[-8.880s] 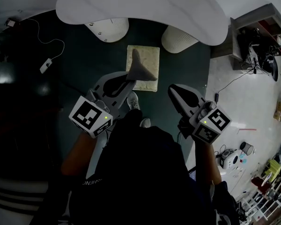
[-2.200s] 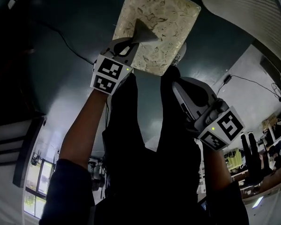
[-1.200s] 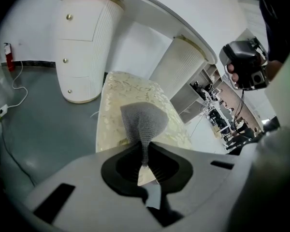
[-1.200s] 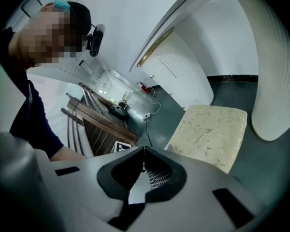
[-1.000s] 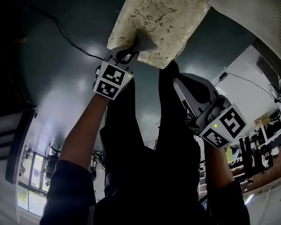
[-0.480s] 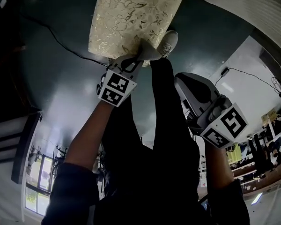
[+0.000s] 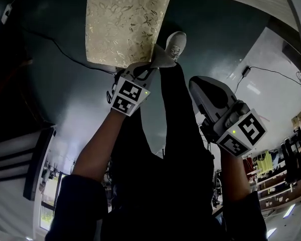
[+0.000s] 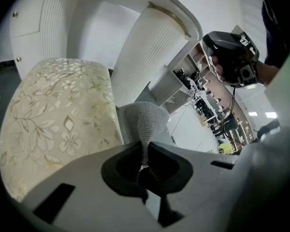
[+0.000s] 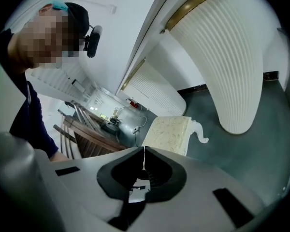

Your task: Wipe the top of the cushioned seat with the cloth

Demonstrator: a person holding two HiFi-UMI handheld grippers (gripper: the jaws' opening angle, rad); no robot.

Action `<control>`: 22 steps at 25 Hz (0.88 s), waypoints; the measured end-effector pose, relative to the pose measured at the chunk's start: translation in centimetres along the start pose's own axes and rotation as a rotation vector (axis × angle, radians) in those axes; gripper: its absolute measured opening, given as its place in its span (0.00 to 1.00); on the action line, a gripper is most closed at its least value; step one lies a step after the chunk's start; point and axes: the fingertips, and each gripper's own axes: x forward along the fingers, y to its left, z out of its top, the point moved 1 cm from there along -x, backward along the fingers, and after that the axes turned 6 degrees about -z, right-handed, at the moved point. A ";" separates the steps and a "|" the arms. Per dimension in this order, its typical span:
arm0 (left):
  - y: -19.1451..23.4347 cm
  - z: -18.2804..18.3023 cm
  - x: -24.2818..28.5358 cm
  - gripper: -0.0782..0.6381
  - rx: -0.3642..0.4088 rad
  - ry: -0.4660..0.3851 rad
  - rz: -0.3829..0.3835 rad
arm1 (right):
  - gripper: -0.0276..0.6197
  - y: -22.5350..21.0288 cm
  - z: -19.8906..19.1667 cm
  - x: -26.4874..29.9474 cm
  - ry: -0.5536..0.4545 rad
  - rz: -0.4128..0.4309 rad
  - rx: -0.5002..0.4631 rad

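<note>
Cloth (image 8: 145,122) pinched in my left gripper (image 8: 144,149), at the near corner of the cushioned seat (image 8: 58,115).
Its jaws clamp the grey cloth's gathered end, and the patterned seat top spreads ahead and to their left. My right gripper (image 9: 144,154) hangs well back from the seat, jaws pressed together on nothing.

1. The cushioned seat (image 7: 125,21) lies bare beyond the cloth (image 7: 163,59).
2. A shoe (image 7: 176,43) crowds its right near corner.
3. Ribbed white pedestals (image 8: 150,62) stand close behind.
4. Dark floor (image 7: 65,94) lies open on its left.
</note>
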 end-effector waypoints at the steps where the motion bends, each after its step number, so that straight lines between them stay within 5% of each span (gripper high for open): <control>1: -0.2 0.6 -0.1 0.15 0.010 -0.007 -0.001 | 0.08 0.0 0.1 -0.3 -0.007 -0.001 0.001; 10: -1.5 6.8 -6.1 0.15 0.085 -0.111 0.019 | 0.08 4.4 3.7 -2.0 -0.082 0.007 -0.047; 22: -3.6 14.4 -22.9 0.15 0.108 -0.307 0.103 | 0.08 15.3 11.4 -4.5 -0.176 0.027 -0.195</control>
